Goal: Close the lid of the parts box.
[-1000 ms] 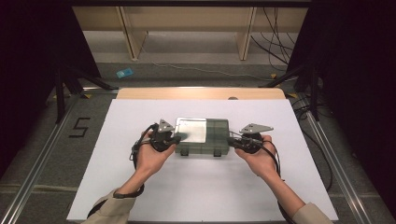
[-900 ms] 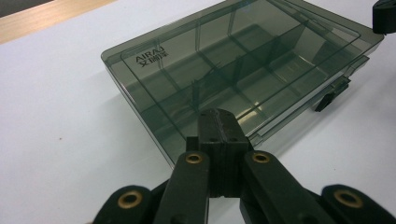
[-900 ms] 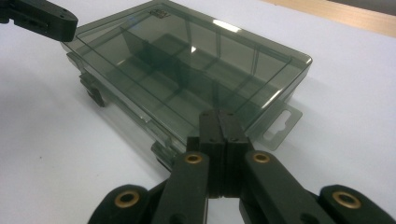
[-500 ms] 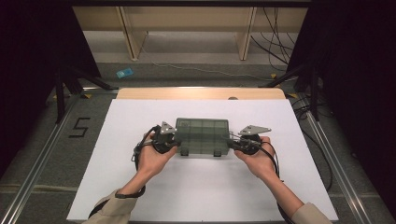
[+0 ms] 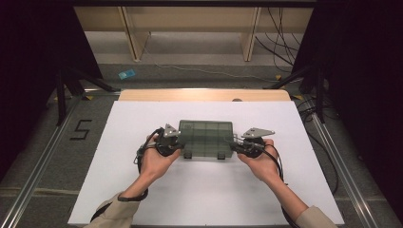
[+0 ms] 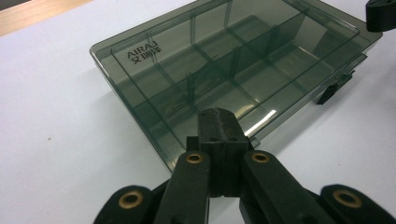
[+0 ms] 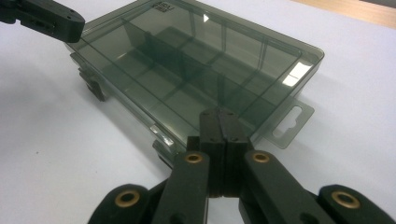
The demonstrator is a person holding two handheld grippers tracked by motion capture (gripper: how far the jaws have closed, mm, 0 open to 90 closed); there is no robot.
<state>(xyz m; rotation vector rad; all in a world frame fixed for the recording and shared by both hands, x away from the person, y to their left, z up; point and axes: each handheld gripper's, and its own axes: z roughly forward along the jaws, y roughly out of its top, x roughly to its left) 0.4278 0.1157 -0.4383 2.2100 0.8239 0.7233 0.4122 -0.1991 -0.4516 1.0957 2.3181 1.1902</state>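
A smoky see-through compartment box point(image 5: 205, 137) lies flat with its lid down in the middle of the white table point(image 5: 142, 190). Inner dividers show through the lid point(image 6: 233, 60), and two dark latches point(image 5: 188, 154) sit on its near side. My left gripper point(image 5: 177, 144) is at the box's left end, jaws pressed together with nothing between them. Its tips point(image 6: 218, 117) rest against the box's corner edge. At the right end my right gripper point(image 5: 234, 146) is likewise shut and empty. Its tips point(image 7: 219, 116) are at the edge beside the clear hang tab point(image 7: 289, 122).
A wooden strip point(image 5: 204, 94) runs along the table's far edge, with a shelf frame point(image 5: 138, 38) beyond it. A blue item point(image 5: 126, 74) lies on the floor, a "5" mark point(image 5: 81, 129) is at the left, and cables point(image 5: 328, 156) run at the right.
A bright white patch on the box's top one second ago is gone, and the lid now looks evenly dark. Both hands have stayed at the box's ends.
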